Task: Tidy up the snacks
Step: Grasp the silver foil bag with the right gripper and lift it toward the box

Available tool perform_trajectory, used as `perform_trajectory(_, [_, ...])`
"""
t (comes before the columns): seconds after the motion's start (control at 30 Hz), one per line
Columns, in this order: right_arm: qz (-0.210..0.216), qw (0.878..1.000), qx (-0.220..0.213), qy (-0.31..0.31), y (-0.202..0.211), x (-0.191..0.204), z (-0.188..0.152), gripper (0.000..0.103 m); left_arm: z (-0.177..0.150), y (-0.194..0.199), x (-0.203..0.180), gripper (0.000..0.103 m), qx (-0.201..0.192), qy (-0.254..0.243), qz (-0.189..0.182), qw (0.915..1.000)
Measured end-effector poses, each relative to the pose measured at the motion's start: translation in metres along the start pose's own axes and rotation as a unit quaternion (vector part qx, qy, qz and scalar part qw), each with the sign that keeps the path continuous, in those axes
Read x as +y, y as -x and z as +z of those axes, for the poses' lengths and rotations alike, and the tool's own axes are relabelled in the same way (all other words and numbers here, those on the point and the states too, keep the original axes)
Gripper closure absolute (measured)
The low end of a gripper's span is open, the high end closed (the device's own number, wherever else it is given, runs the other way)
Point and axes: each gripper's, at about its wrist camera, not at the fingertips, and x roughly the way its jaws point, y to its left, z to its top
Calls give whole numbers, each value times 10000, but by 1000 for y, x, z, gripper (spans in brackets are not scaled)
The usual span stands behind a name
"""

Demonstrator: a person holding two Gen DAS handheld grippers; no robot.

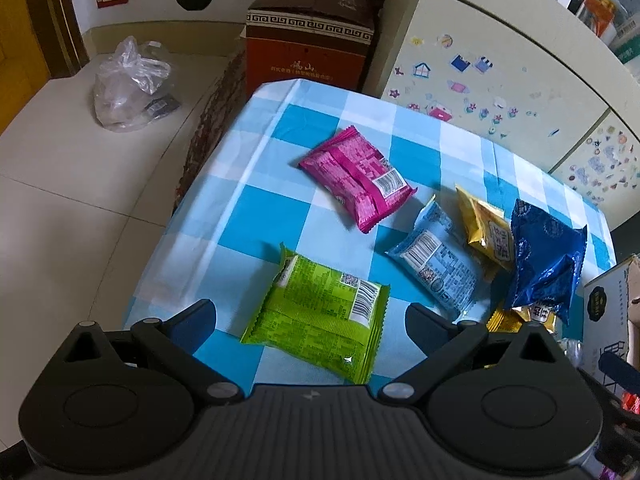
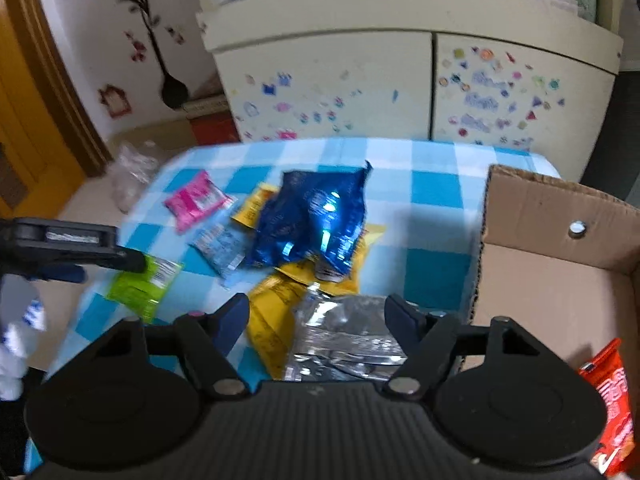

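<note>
Snack packets lie on a blue-checked tablecloth (image 1: 256, 208). In the left wrist view my left gripper (image 1: 310, 320) is open, its fingers on either side of the near end of a green packet (image 1: 320, 312). Beyond lie a magenta packet (image 1: 356, 176), a light blue packet (image 1: 436, 260), a yellow packet (image 1: 484, 232) and a dark blue bag (image 1: 544, 264). In the right wrist view my right gripper (image 2: 318, 318) is open above a silver packet (image 2: 344, 340), with yellow packets (image 2: 272, 316) and the dark blue bag (image 2: 312, 220) just ahead. The left gripper (image 2: 80, 248) shows at the left over the green packet (image 2: 144, 284).
An open cardboard box (image 2: 556, 280) stands at the table's right side with a red-orange packet (image 2: 612, 408) inside. A cream cabinet (image 2: 400, 80) with stickers stands behind the table. A brown carton (image 1: 312, 36) and a clear plastic bag (image 1: 132, 84) sit on the floor to the left.
</note>
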Motion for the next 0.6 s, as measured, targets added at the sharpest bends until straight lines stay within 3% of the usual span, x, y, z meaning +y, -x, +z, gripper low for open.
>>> perform_trajectory(0.37, [-264,9980,557,-155,-25,-2,5,24,-9,-19,-15,1,26,-467,88,9989])
perform_trajectory(0.6, [17,9981,604,69,-28,5,4,21,-15,-34,-17,5,76,-659,254,9975])
